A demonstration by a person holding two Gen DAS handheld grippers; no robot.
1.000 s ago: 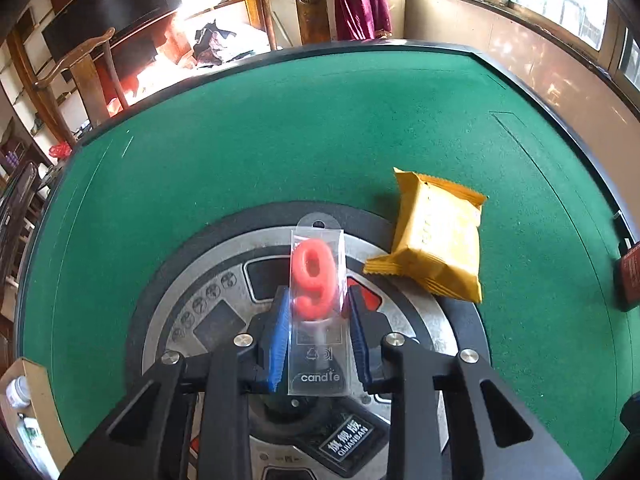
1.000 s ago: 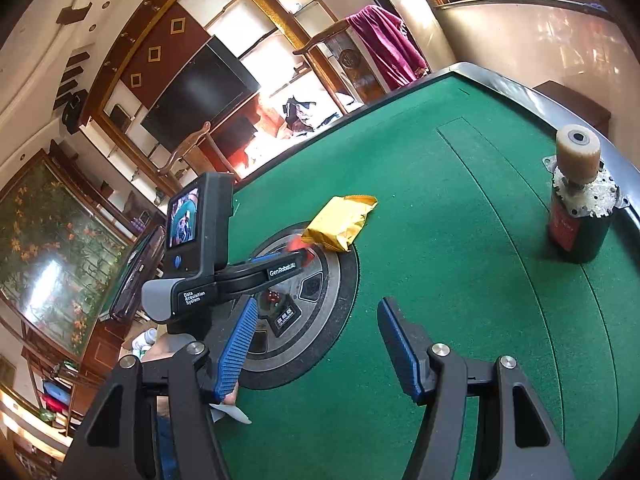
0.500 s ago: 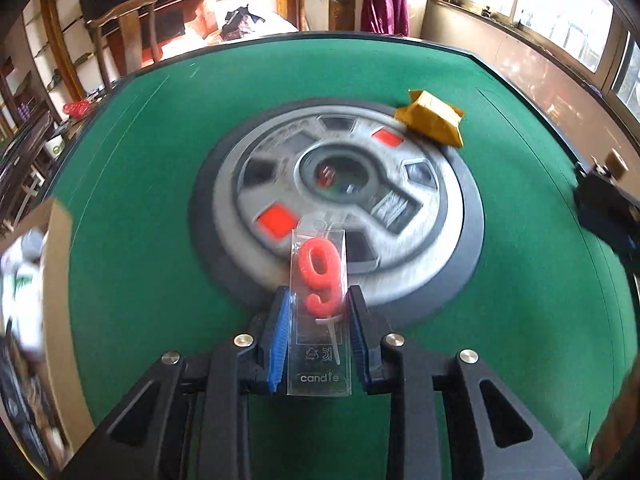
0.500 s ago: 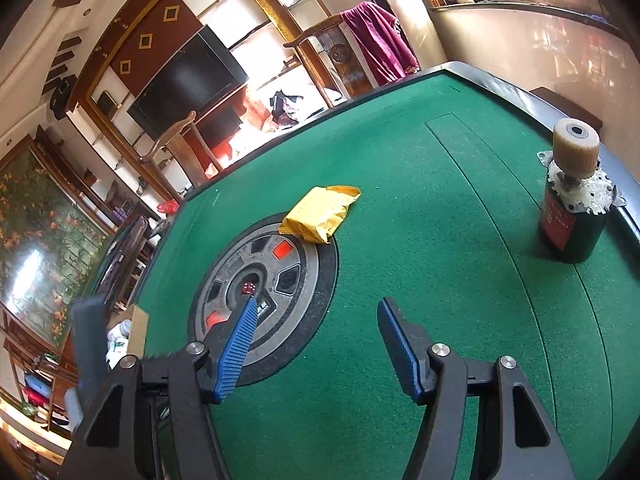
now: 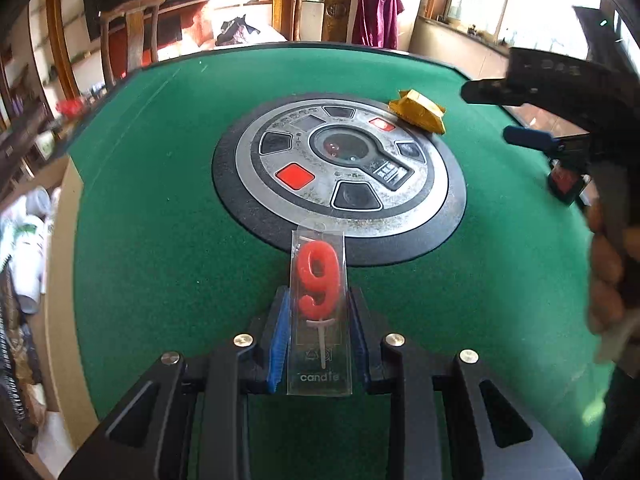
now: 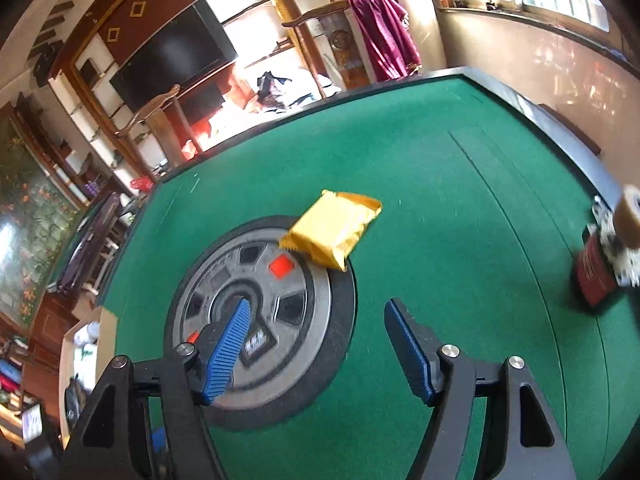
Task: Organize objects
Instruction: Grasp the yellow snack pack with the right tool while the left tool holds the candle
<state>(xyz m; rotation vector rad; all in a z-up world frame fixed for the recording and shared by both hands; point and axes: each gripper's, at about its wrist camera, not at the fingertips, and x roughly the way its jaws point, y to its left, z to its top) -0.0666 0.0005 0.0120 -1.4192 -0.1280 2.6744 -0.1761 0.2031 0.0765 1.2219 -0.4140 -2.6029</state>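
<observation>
Both left gripper (image 5: 319,334) jaws clamp the candle pack (image 5: 320,316); right gripper (image 6: 316,350) jaws, just widened, stand empty.

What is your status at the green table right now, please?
Left gripper shut on candle pack. Right gripper empty, jaws just opening wider, aimed toward yellow packet. Nothing between them.

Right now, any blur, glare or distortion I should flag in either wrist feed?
Left wrist: sharp on the candle pack, windows blown out, fisheye bends the table edge. Right wrist: motion blur smears the dark bottle and the round centre panel; the yellow packet is soft.
</observation>
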